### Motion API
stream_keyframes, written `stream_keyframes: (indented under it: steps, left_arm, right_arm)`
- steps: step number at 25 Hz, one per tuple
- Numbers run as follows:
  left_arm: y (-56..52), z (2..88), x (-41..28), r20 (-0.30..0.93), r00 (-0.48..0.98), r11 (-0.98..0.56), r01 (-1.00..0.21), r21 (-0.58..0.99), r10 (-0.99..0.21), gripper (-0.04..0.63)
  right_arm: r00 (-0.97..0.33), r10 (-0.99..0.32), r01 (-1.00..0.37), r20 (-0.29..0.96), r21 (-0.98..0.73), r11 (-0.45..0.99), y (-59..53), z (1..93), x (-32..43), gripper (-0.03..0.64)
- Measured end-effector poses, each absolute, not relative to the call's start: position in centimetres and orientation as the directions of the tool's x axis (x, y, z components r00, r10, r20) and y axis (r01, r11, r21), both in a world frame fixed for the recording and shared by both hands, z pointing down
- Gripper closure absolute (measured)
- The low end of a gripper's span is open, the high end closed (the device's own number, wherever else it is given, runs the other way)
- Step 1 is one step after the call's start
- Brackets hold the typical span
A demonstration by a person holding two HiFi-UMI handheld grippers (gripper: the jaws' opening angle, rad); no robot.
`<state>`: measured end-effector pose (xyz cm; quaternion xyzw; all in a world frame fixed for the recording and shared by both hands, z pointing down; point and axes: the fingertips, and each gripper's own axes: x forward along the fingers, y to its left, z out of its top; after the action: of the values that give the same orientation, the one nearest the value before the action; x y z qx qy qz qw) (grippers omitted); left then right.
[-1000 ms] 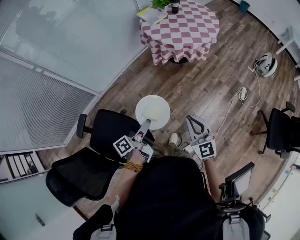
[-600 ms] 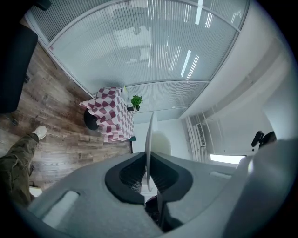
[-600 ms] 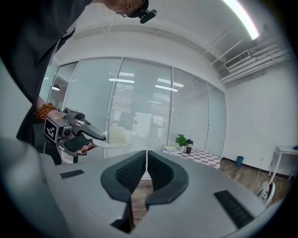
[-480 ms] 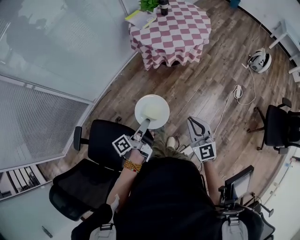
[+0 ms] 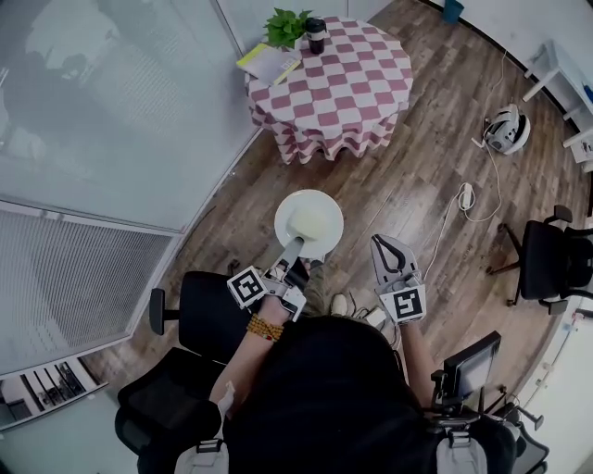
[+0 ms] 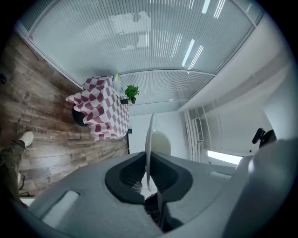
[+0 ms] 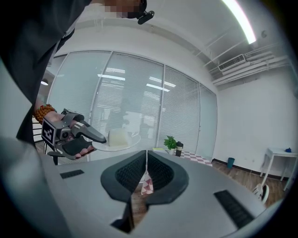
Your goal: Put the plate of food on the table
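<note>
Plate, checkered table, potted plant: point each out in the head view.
plate (image 5: 283, 215), head view, left rim
checkered table (image 5: 352, 83), head view, bare cloth top
potted plant (image 5: 285, 26), head view, leaves

The plate (image 5: 286, 214) is out in front of the person, and the food (image 5: 313, 223) lies on it. The plate's near edge sits between the jaws of the left gripper (image 5: 294, 248). The right gripper (image 5: 384, 245) is just to the right of the plate and does not touch it.

The table (image 5: 347, 88) stands farther ahead, well apart from the plate. On its far side are a plant (image 5: 285, 25), a cup (image 5: 316, 35) just right of the plant, and a book (image 5: 267, 63) by the left edge. A glass wall (image 5: 111, 111) runs along the left. An office chair (image 5: 199, 310) is behind and left of the left gripper. A second office chair (image 5: 547, 264) is far off to the right.
</note>
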<state>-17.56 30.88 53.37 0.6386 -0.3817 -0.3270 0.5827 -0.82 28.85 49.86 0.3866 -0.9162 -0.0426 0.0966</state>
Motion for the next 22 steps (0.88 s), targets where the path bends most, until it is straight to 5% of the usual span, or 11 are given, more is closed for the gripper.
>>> stream_keyframes:
  steps: [22]
  left_arm:
    - [15.9, 54.4, -26.1, 0.011, 0.529, -0.023, -0.057, 0.998, -0.849, 0.574]
  right_arm:
    - [-0.678, -0.706, -0.671, 0.206, 0.218, 0.708, 14.8, 47.3, -10.4, 0.603]
